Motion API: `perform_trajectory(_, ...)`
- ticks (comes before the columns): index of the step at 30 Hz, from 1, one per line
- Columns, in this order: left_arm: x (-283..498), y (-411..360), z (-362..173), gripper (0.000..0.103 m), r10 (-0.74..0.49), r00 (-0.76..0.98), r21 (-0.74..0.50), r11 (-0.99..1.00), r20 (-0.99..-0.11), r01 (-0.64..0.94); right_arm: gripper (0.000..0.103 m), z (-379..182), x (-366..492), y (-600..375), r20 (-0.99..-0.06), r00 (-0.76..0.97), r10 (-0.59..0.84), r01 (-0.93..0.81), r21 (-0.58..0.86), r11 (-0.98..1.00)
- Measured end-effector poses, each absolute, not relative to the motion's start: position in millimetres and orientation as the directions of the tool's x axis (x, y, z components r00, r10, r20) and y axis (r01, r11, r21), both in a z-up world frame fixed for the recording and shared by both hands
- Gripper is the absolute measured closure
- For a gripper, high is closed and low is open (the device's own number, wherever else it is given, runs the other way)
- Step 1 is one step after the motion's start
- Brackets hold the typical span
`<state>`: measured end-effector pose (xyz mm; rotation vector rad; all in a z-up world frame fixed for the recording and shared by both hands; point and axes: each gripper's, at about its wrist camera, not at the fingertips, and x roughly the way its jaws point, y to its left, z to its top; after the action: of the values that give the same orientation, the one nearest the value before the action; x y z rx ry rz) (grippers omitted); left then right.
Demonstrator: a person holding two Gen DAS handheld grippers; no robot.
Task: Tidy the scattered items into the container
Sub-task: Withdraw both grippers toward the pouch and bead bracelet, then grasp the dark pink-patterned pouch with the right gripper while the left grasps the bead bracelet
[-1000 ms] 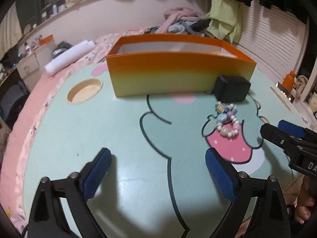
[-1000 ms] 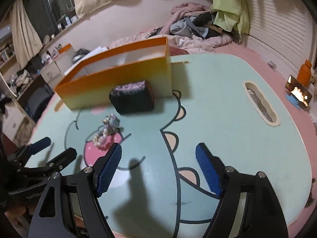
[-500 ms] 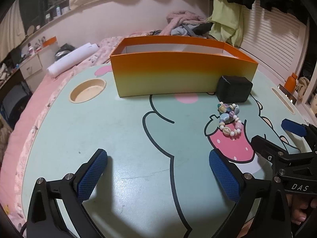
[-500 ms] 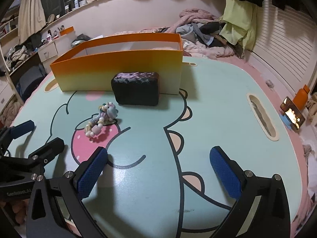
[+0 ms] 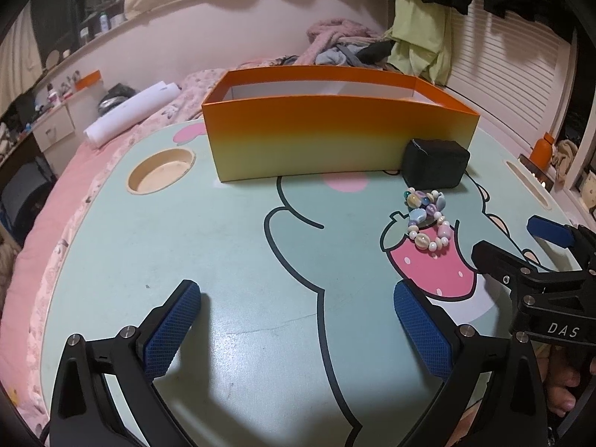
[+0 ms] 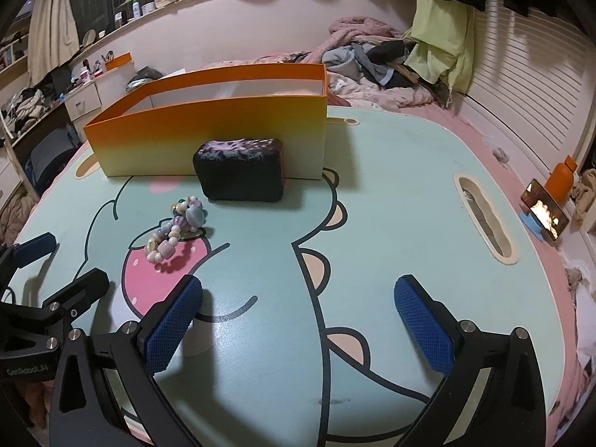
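Note:
An orange-to-yellow open box [image 5: 335, 138] [image 6: 208, 138] stands at the far side of the mint cartoon table [image 5: 242, 246]. A small black box [image 5: 435, 164] [image 6: 242, 171] rests against its front wall. Nearer lies a pastel bead bracelet [image 5: 426, 219] [image 6: 175, 229] on the printed strawberry. My left gripper [image 5: 298, 320] hovers open over bare table, left of the bracelet. My right gripper [image 6: 298, 316] is wide open, nothing between its fingers, with the bracelet ahead to its left. Each gripper shows at the edge of the other's view.
A round cup recess [image 5: 161, 169] sits at the table's left, a long slot [image 6: 484, 219] at its right. Clothes [image 6: 372, 56] are piled on the bed behind. An orange bottle [image 6: 562, 180] and a lit phone [image 6: 545, 216] stand off the right edge.
My right gripper's jaws spread wider and the wrist rolled, levelling its view. The left gripper tipped slightly and stayed open. The objects on the table have not moved.

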<state>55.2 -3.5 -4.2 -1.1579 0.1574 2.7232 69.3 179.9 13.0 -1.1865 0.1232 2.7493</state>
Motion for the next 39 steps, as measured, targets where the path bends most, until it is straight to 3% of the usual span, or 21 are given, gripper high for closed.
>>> perform_trajectory(12, 53.7, -4.3, -2.4, 0.0, 0.128, -0.68, 0.026, -0.977, -0.722, -0.212, 0.0, 14.0, 69.0, 181.0, -0.723, -0.684, 0.097, -0.163, 0.022, -0.986)
perform_trajectory(15, 53.1, -5.5, -1.9, 0.0, 0.133, -0.68, 0.021, -0.977, -0.721, -0.214, 0.009, 21.7, 67.9, 185.8, -0.711, -0.702, 0.041, -0.141, 0.082, -0.987)
perform_trajectory(19, 53.0, -5.5, -1.7, 0.0, 0.134, -0.68, 0.022, -0.976, -0.721, -0.216, 0.01, 48.7, 52.3, 186.3, -0.668, -0.744, -0.024, -0.137, 0.188, -0.973)
perform_trajectory(26, 53.1, -5.3, -1.3, 0.0, 0.134, -0.681, 0.022, -0.976, -0.72, -0.216, 0.011, 42.5, -6.6, 162.3, -0.712, -0.701, 0.045, -0.126, 0.061, -0.99)
perform_trajectory(27, 53.2, -5.2, -1.3, 0.0, 0.134, -0.681, 0.022, -0.976, -0.72, -0.216, 0.013, 38.9, -14.6, 163.8, -0.73, -0.681, 0.048, -0.132, 0.058, -0.99)
perform_trajectory(28, 53.4, -5.0, -1.2, 0.0, 0.134, -0.681, 0.022, -0.976, -0.72, -0.215, 0.028, 34.7, -21.4, 166.0, -0.755, -0.654, 0.049, -0.141, 0.058, -0.988)
perform_trajectory(30, 53.4, -4.9, -0.9, 0.0, 0.135, -0.681, 0.021, -0.976, -0.72, -0.216, 0.042, 30.4, -23.4, 168.3, -0.786, -0.618, 0.023, -0.141, 0.082, -0.987)
perform_trajectory(35, 53.8, -3.7, 1.2, 0.0, 0.136, -0.68, 0.024, -0.975, -0.721, -0.22, 0.042, 47.5, 16.7, 179.4, -0.714, -0.699, -0.035, -0.113, 0.159, -0.981)
perform_trajectory(39, 53.2, 12.8, 24.7, 0.0, 0.21, -0.689, -0.001, -0.957, -0.694, -0.29, 0.042, 71.6, 46.8, 195.3, -0.633, -0.772, -0.053, -0.113, 0.218, -0.969)
